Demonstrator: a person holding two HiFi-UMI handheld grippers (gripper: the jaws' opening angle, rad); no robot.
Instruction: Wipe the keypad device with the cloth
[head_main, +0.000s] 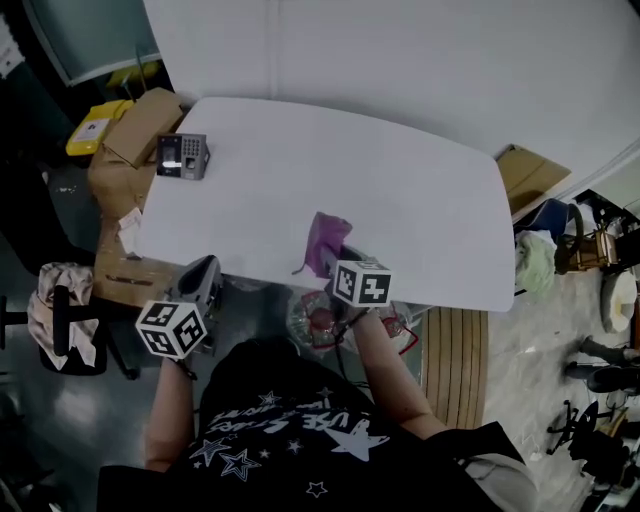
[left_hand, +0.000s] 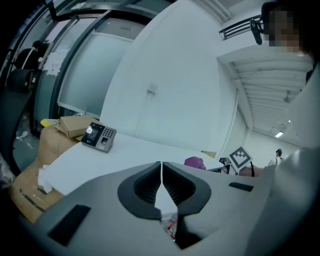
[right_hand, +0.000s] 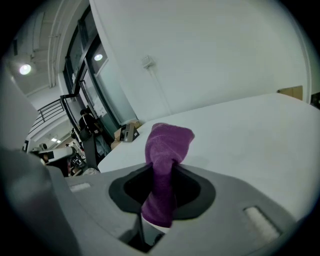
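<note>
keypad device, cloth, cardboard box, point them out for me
keypad device (head_main: 182, 157): head view, on its front face
cloth (right_hand: 167, 144): right gripper view, on its bunched top
cardboard box (head_main: 140, 125): head view, on its top

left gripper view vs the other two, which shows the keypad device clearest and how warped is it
Left gripper view: the keypad device is clearest here, though the fisheye bends straight lines. Right gripper view: dark rounded corners, with the device tiny and dim beyond the cloth. Head view: dim overall, and the device is small on the bright table.
</note>
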